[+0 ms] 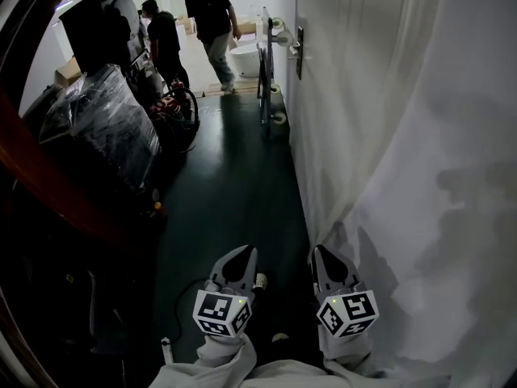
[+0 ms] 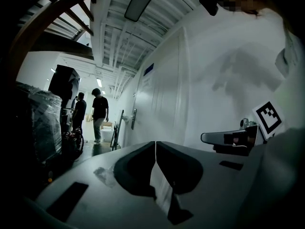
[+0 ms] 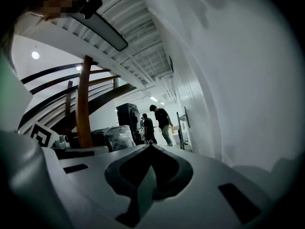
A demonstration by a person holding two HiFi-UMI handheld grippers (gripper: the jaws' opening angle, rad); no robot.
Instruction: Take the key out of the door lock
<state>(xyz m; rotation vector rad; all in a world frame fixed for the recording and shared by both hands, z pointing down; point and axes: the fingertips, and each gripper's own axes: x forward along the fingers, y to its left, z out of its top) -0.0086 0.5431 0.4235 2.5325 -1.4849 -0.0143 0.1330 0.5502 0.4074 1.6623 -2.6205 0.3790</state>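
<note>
the key itself is too small to make out; the one dark lock plate (image 1: 300, 52) that would carry it sits on the white wall (image 1: 388, 136), far down the corridor. it stands well apart from both tools, ahead of them and on the right gripper's side.

there are two grippers, low in the head view and side by side over the dark floor (image 1: 234, 184). each wears one marker cube, two in all. the right gripper (image 1: 325, 255) is just beside the wall and the left gripper (image 1: 241, 255) is further out. in each gripper view the jaws are pressed together tip to tip, with nothing between them.

past the lock plate stand two people (image 1: 212, 23), one behind the other. one plastic-wrapped pile (image 1: 105, 128) lines the corridor's left side.
</note>
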